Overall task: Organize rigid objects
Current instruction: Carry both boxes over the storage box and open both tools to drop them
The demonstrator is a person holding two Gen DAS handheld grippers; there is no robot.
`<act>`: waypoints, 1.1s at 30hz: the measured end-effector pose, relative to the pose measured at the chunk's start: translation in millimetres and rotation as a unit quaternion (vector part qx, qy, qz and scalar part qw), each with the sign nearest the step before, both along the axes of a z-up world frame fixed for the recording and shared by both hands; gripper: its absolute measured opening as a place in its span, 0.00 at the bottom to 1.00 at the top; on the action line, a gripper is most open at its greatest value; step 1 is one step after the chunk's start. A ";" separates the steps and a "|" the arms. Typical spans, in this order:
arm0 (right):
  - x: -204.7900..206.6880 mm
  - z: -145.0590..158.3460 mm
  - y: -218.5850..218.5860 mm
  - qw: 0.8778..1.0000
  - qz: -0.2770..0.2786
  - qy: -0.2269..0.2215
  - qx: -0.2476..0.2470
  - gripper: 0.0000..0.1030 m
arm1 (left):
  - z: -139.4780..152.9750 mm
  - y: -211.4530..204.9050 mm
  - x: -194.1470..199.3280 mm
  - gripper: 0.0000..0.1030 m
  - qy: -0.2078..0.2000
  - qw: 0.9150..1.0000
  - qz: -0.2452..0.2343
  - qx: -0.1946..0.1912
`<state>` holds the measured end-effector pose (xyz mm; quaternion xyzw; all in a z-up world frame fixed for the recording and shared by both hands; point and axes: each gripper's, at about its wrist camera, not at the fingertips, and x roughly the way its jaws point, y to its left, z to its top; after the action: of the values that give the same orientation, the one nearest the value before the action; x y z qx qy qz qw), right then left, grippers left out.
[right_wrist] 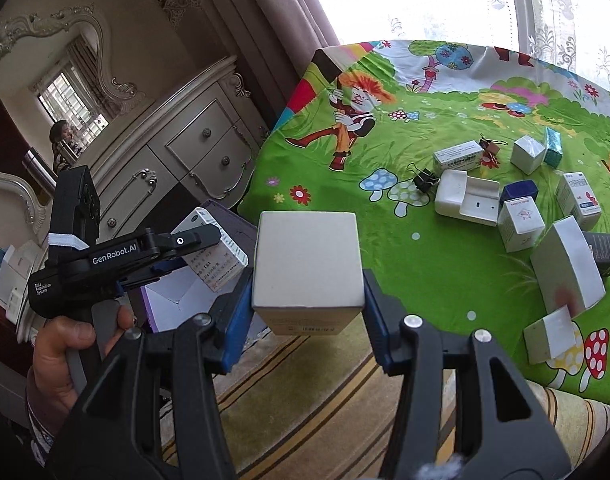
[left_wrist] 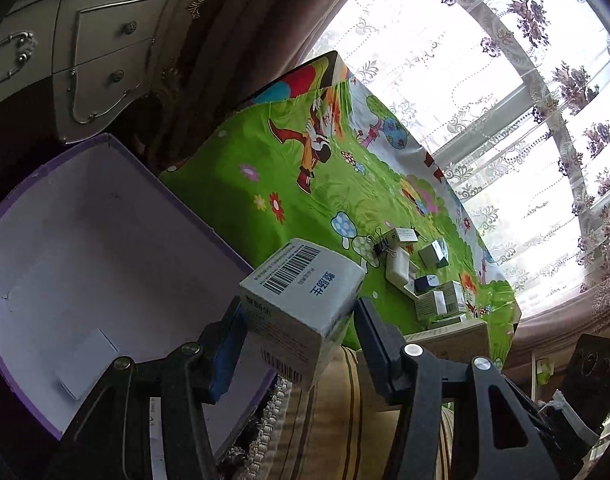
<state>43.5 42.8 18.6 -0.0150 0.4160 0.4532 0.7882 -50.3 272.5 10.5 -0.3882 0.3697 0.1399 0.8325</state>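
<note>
My left gripper [left_wrist: 299, 314] is shut on a white barcode box [left_wrist: 301, 300] and holds it over the near rim of the open purple storage box [left_wrist: 85, 240]. In the right wrist view the left gripper [right_wrist: 209, 256] shows at the left with the same barcode box [right_wrist: 215, 254] above the purple box [right_wrist: 177, 292]. My right gripper [right_wrist: 307, 292] is shut on a plain white carton [right_wrist: 307, 264], held above the bed edge. Several small boxes [right_wrist: 521, 224] lie scattered on the green cartoon sheet [right_wrist: 385, 260].
A white plastic holder [right_wrist: 467, 198], black binder clips [right_wrist: 425, 180] and a long white box [right_wrist: 567, 268] lie among the boxes. A cream dresser [right_wrist: 177, 152] with a mirror stands at the left. A striped cushion [right_wrist: 305, 392] is below the grippers. A curtained window [left_wrist: 505, 80] is behind.
</note>
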 end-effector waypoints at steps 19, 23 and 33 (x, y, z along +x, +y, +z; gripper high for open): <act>-37.3 -55.6 87.0 0.994 0.104 0.031 -0.021 0.71 | -23.5 38.2 -45.3 0.56 0.060 0.994 0.086 0.028; -37.8 -57.3 81.7 0.995 0.097 0.029 -0.024 0.74 | -22.4 34.0 -42.8 0.59 0.066 0.994 0.088 0.030; -28.0 -53.0 48.0 0.998 0.048 0.024 -0.025 0.74 | -15.7 1.8 -19.1 0.60 0.078 0.993 0.058 0.062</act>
<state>15.5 90.8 -34.5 -0.0437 0.4448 0.4805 0.7546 -69.3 274.3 -5.2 -0.3449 0.4008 0.2407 0.8140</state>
